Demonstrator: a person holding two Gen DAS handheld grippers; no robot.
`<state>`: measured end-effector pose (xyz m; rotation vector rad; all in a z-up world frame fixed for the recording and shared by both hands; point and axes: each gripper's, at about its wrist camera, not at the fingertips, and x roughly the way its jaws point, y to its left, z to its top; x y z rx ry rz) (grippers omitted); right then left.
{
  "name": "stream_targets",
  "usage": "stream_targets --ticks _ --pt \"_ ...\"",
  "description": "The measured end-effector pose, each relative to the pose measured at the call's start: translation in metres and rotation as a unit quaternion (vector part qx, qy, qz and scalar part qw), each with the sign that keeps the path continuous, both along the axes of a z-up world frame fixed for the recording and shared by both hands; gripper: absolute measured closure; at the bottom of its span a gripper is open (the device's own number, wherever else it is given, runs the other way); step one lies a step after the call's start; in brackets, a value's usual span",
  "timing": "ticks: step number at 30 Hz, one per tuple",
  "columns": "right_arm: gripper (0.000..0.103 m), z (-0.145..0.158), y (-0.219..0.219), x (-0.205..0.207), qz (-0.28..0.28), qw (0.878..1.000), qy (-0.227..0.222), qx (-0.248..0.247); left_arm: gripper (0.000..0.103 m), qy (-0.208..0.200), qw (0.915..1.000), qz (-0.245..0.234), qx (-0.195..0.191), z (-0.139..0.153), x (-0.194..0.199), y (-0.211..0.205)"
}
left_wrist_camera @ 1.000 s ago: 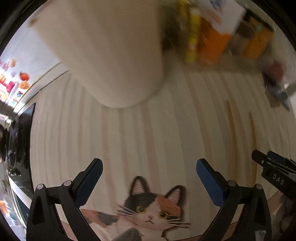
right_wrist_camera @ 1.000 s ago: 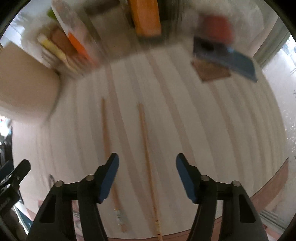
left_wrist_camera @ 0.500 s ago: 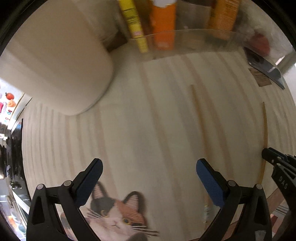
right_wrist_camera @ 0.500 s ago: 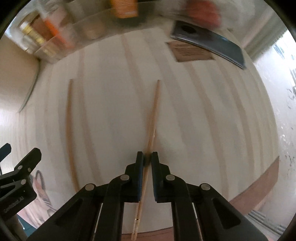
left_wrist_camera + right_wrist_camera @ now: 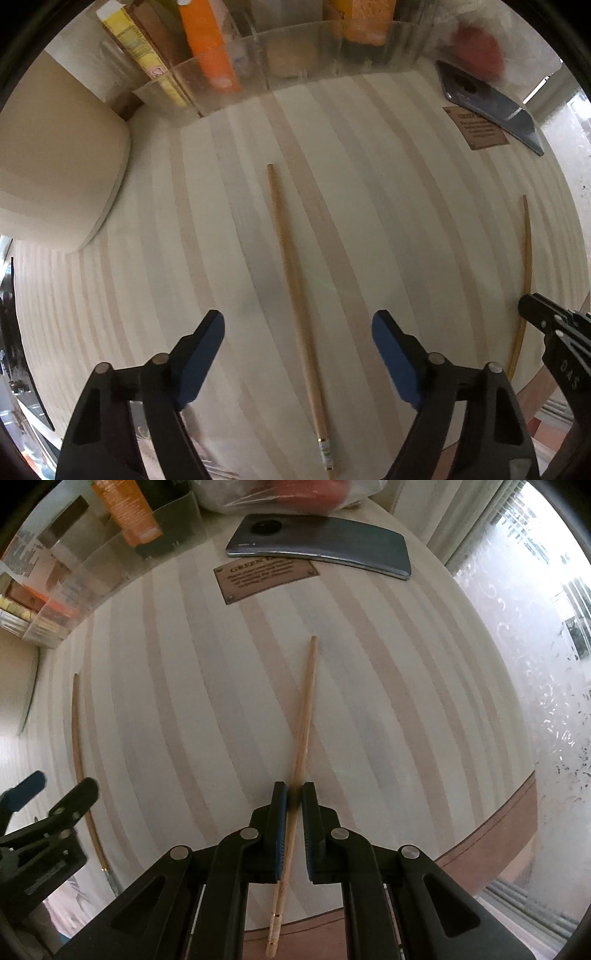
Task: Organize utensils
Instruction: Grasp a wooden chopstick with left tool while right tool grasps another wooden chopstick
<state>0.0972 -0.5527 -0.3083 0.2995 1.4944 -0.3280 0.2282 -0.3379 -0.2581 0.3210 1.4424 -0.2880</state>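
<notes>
Two wooden chopsticks are on a pale striped wooden table (image 5: 369, 206). My right gripper (image 5: 293, 794) is shut on one chopstick (image 5: 306, 709), which runs forward between the blue pads and tilts right. The other chopstick (image 5: 295, 295) lies flat on the table, straight ahead between the open fingers of my left gripper (image 5: 298, 325); it also shows at the left of the right wrist view (image 5: 77, 746). The held chopstick shows at the right edge of the left wrist view (image 5: 526, 266). A cream cylindrical holder (image 5: 55, 170) stands at the far left.
A clear plastic organiser (image 5: 258, 74) with boxes and packets stands at the back. A dark phone (image 5: 321, 546) lies at the back right beside a brown label plate (image 5: 266, 576). The table edge (image 5: 491, 823) runs close on the right, by a frosted window.
My left gripper has swung right from the cat mat until the loose chopstick sits between its open fingers. My right gripper closed on the other chopstick and still holds it.
</notes>
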Motion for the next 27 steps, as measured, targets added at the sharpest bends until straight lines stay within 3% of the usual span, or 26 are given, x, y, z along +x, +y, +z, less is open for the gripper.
stream_targets --ticks 6,8,9,10,12,13,19,27 --pt "0.094 -0.003 -0.003 0.004 0.008 1.000 0.001 -0.006 0.032 0.002 1.0000 0.004 -0.003 -0.004 0.004 -0.009" --pt "0.094 -0.001 0.010 0.009 0.010 1.000 0.000 -0.006 0.043 0.009 0.9997 0.004 -0.024 -0.011 0.000 0.011" --pt "0.094 0.001 0.010 0.012 0.009 1.000 0.001 -0.006 0.053 0.013 0.9994 0.003 -0.033 -0.010 0.000 0.010" --pt "0.094 0.001 0.010 0.012 0.009 1.000 0.001 -0.005 0.070 0.011 0.9994 0.002 -0.034 -0.008 0.005 0.016" --pt "0.094 0.000 0.012 0.013 0.010 1.000 0.001 -0.007 0.091 0.007 0.9995 -0.004 -0.031 -0.004 0.006 0.017" --pt "0.094 0.000 0.012 0.013 0.012 1.000 0.002 -0.010 0.097 0.008 0.9995 -0.008 -0.028 -0.002 0.007 0.017" --pt "0.095 -0.001 0.026 0.015 0.014 1.000 0.003 -0.021 0.099 0.005 0.9998 -0.001 -0.019 0.005 0.005 0.040" --pt "0.096 0.002 0.059 0.018 0.024 1.000 -0.003 0.017 0.099 0.003 0.9987 0.049 -0.013 0.010 0.011 0.129"
